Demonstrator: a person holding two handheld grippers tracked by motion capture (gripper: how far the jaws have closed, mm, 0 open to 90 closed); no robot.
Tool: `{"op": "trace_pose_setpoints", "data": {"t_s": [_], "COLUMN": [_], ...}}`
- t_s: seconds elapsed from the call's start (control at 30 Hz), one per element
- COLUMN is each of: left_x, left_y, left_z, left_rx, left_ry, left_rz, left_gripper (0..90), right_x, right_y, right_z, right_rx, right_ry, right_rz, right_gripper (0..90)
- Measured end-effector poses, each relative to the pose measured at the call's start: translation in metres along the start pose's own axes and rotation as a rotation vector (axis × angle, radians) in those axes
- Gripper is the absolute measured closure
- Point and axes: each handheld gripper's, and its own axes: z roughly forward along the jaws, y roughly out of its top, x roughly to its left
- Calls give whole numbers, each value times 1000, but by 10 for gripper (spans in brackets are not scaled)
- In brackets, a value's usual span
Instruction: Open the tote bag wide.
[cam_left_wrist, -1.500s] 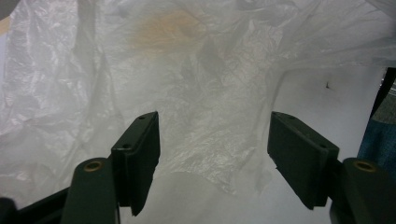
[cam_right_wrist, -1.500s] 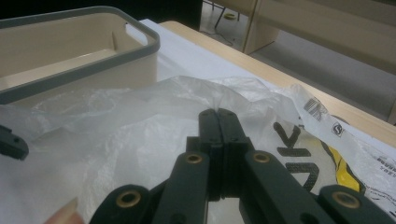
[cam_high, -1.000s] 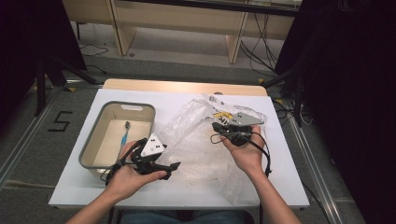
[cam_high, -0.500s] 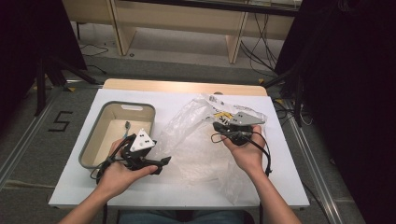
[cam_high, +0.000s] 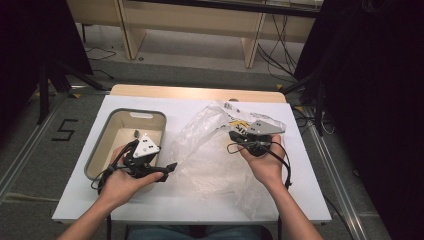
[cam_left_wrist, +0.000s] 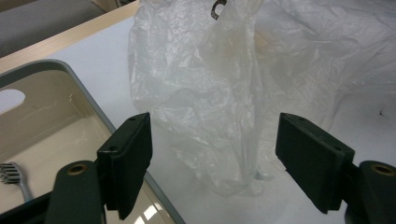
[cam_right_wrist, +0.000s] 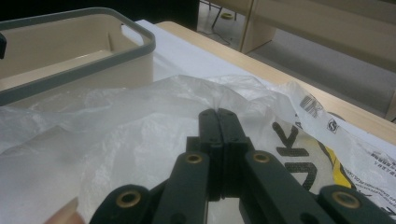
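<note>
Seen from above, a white desk (cam_high: 150, 210) carries, at its left, a beige bin (cam_high: 100, 150) with a grey rim, and a large crumpled clear plastic bag (cam_high: 210, 155) spread over the middle and right. The left tongs (cam_high: 167, 167), held in the person's left hand (cam_high: 120, 185), hover at the bin's right edge, pointing right toward the bag. In the left gripper view their jaws stand wide apart with nothing between them; the bag (cam_left_wrist: 205, 102) rises straight ahead as an upright fold of film, near but not touching the pads. A small brush-like tool (cam_left_wrist: 14, 175) lies in the bin (cam_left_wrist: 70, 74) beside that view's left jaw. Farther right, the right tongs (cam_high: 235, 134), in the person's right hand (cam_high: 265, 165), sit on the bag's upper right part, near its yellow and black print. In the right gripper view the jaws are pressed together, pinching a thin ridge of the bag (cam_right_wrist: 140, 121), which lifts to a small peak at their tips. The bag's long axis runs from the far right corner toward the near edge. The free fold lies just right of the left tongs, so the left hand looks best placed to take it.
</note>
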Motion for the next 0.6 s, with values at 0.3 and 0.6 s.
{"op": "trace_pose_setpoints", "data": {"t_s": [0.3, 0.6], "left_x": [9, 15], "left_y": [0, -1], "left_z": [-4, -5], "left_rx": [-6, -6], "left_ry": [33, 44], "left_rz": [-17, -27], "left_gripper": [270, 268], "right_x": [0, 0], "right_y": [-1, 0], "right_z": [-1, -1], "right_rx": [0, -4], "right_ry": [-1, -2], "right_rz": [2, 4], "right_gripper": [900, 900]}}
